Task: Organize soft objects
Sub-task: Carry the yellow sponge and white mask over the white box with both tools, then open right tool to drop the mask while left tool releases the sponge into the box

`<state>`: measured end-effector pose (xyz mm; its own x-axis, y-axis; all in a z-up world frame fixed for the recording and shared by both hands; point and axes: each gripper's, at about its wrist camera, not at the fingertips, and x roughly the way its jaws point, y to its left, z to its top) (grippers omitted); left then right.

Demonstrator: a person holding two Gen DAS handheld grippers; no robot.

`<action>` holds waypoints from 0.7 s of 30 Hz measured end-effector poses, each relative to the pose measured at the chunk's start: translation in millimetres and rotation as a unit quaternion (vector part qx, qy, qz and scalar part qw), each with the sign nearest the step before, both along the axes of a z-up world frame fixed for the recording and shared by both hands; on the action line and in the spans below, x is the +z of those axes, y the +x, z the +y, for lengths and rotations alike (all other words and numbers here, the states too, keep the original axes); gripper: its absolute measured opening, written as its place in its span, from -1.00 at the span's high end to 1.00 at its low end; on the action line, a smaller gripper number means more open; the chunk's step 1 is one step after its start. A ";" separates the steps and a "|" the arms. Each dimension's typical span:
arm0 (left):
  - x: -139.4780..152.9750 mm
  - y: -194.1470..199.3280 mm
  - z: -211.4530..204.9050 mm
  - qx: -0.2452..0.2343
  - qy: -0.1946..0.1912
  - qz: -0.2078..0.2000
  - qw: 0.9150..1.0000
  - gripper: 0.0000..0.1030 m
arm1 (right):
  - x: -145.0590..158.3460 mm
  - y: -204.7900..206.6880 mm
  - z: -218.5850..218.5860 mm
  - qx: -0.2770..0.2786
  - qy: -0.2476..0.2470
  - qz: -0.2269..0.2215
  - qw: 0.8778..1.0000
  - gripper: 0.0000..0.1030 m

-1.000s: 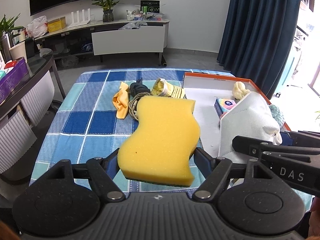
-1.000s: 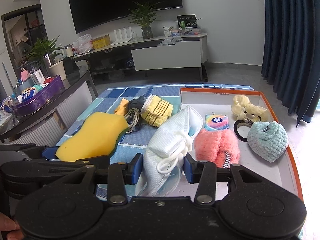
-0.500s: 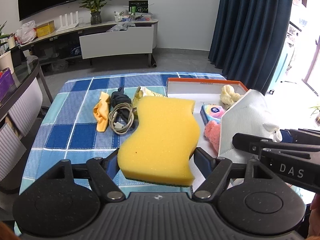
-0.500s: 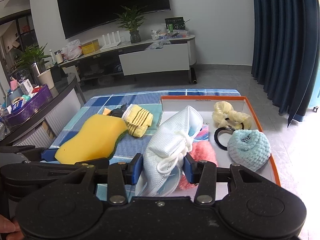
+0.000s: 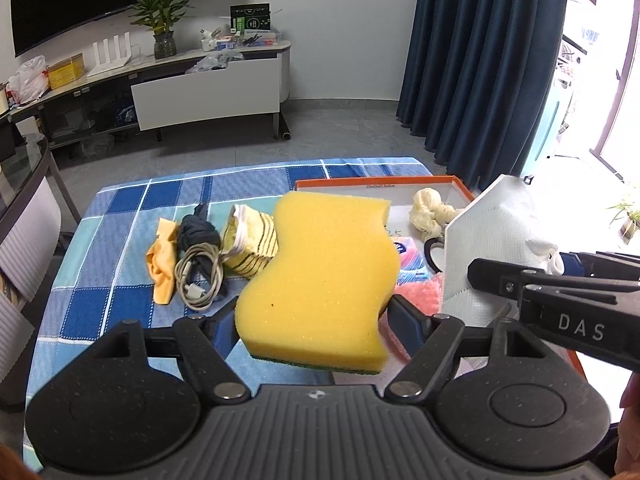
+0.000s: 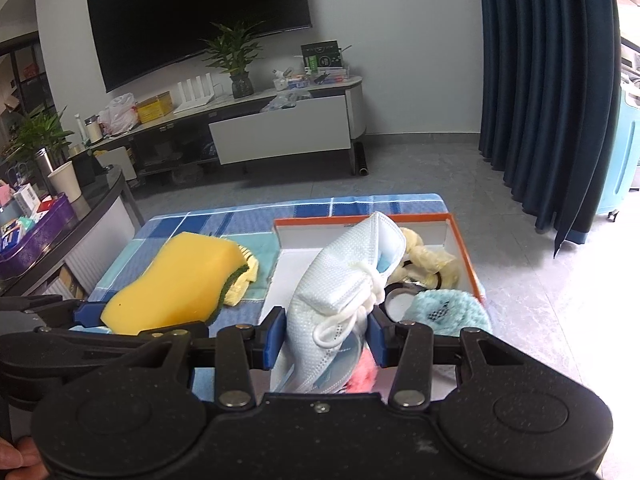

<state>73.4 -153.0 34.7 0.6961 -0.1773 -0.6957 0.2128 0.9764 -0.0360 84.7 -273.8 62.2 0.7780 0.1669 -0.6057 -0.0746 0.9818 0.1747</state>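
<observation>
The left gripper is clamped on a thick yellow wavy-edged sponge with a green scouring layer, its 2 blue pads pressing the sponge's narrow waist from either side, jaws fairly wide to take its width. The sponge is lifted clear of the blue checked tablecloth, just to the left of the orange-rimmed white cardboard tray.

The right gripper is closed on a white folded face mask with knotted ear loops, jaws about half apart with the mask bunched between the pads. The mask hangs above the near end of the tray.

Inside the tray lie a cream fabric scrunchie, a black hair ring, a pale teal crocheted ball, a fluffy pink piece and a small colourful tissue pack.

Left of the tray, on the cloth, sit a yellow striped folded towel, a coiled grey cable, a dark cloth and an orange rag.
</observation>
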 end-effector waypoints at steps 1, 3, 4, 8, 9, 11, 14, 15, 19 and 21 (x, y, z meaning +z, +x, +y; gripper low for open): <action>0.5 1.8 -2.3 -0.002 0.001 0.000 1.000 -0.51 | 0.4 1.2 -4.4 -0.004 -0.001 0.000 1.000 -0.02; 1.1 5.4 -6.4 -0.006 0.000 0.000 1.000 -0.51 | 1.7 3.8 -11.0 -0.009 -0.001 0.000 1.000 -0.03; 0.9 7.4 -8.3 -0.008 0.000 0.001 1.000 -0.51 | 1.9 5.9 -13.8 -0.013 -0.001 0.001 1.000 -0.03; -0.4 14.8 -15.2 -0.014 -0.001 0.005 1.000 -0.51 | 2.3 11.4 -24.6 -0.024 -0.002 0.005 1.000 -0.03; -0.9 16.4 -16.5 -0.015 -0.001 0.007 1.000 -0.51 | 2.0 12.7 -27.2 -0.027 -0.001 0.005 1.000 -0.04; -2.0 19.7 -19.6 -0.017 -0.002 0.010 1.000 -0.51 | 1.5 15.8 -31.2 -0.031 0.000 0.007 1.000 -0.04; -3.3 23.9 -22.7 -0.020 -0.004 0.012 1.000 -0.51 | 1.5 20.6 -36.3 -0.035 0.000 0.009 0.999 -0.05; -3.4 25.5 -23.8 -0.020 -0.004 0.013 1.000 -0.51 | 1.8 22.0 -37.1 -0.035 0.002 0.010 0.999 -0.05; -4.7 30.6 -27.1 -0.021 -0.006 0.017 1.000 -0.51 | 1.8 28.5 -40.3 -0.037 0.003 0.012 0.999 -0.05; -5.8 32.9 -29.2 -0.022 -0.006 0.019 1.000 -0.51 | 1.0 32.0 -40.3 -0.035 0.003 0.013 0.999 -0.01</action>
